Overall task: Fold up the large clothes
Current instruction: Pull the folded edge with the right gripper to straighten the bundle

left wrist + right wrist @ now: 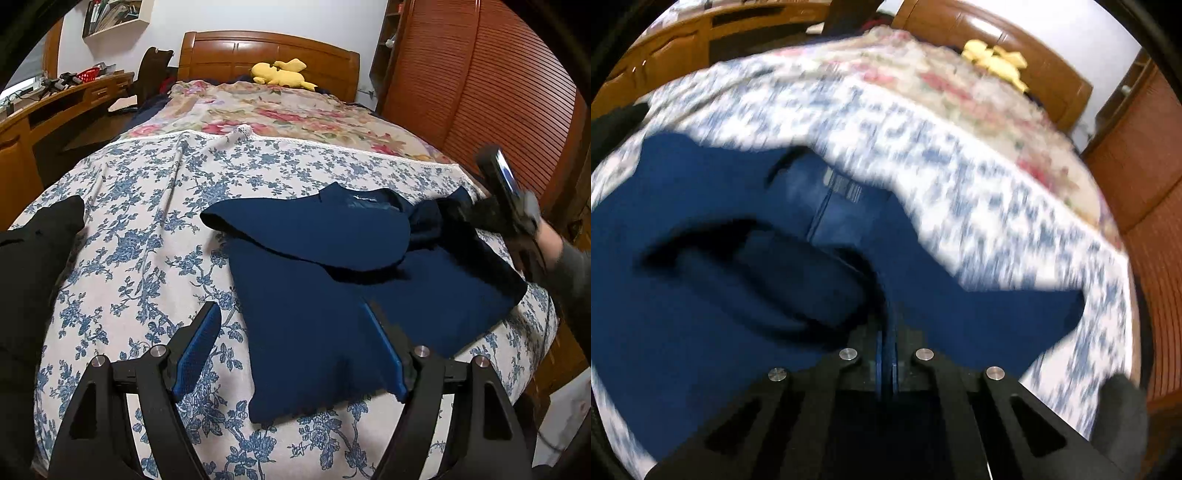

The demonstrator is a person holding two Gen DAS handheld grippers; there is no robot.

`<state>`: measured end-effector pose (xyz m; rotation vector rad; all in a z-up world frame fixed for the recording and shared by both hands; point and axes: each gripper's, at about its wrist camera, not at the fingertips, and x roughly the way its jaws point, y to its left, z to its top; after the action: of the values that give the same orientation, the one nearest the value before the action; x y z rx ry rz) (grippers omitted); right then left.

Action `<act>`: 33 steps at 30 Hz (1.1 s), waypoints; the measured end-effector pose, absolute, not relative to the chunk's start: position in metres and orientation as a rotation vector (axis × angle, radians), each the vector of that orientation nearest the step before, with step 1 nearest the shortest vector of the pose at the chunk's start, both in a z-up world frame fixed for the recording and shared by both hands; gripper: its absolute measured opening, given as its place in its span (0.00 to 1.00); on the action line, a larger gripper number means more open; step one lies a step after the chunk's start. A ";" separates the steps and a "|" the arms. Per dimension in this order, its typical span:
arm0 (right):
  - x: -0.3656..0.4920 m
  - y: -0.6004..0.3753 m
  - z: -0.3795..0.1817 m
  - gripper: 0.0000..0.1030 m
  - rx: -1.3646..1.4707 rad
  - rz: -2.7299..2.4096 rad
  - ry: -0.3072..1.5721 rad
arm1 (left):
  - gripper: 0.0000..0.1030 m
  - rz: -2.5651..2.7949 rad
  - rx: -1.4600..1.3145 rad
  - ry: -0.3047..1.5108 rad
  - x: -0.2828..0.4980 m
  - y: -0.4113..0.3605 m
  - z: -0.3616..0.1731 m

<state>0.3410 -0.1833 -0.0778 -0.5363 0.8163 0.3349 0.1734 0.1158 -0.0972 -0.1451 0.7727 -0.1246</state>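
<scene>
A navy shirt lies on the blue-flowered sheet of a bed, one sleeve folded across its chest. My left gripper hovers open over the shirt's near left corner, with one pad above the sheet and the other above the cloth. At the shirt's right shoulder my right gripper is held by a hand in a grey sleeve. Its blue pads are pressed together, and bunched navy cloth rises to their tips. The right wrist view is blurred.
A black garment lies at the bed's left edge. A yellow plush toy rests by the wooden headboard. A wooden desk stands to the left and a slatted wardrobe to the right.
</scene>
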 end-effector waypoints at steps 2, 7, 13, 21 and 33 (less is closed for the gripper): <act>0.358 -0.170 -0.064 0.03 -0.522 0.325 0.744 | 0.76 -0.114 -0.144 0.774 0.171 0.116 -0.096; 0.377 -0.143 -0.047 0.24 -0.472 0.315 0.694 | 0.76 -0.094 -0.146 0.769 0.167 0.119 -0.092; 0.350 -0.133 -0.053 0.50 -0.456 0.372 0.691 | 0.76 -0.084 -0.138 0.756 0.166 0.124 -0.090; 0.284 -0.093 -0.056 0.50 -0.478 0.685 0.711 | 0.76 -0.080 -0.160 0.747 0.164 0.132 -0.092; 0.290 -0.040 -0.125 0.31 -0.681 0.728 0.815 | 0.76 -0.059 -0.147 0.773 0.159 0.141 -0.101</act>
<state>0.2904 -0.0404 -0.1253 -0.6813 0.8150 0.7284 0.1592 0.1410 -0.1005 -0.1475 0.7732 -0.0594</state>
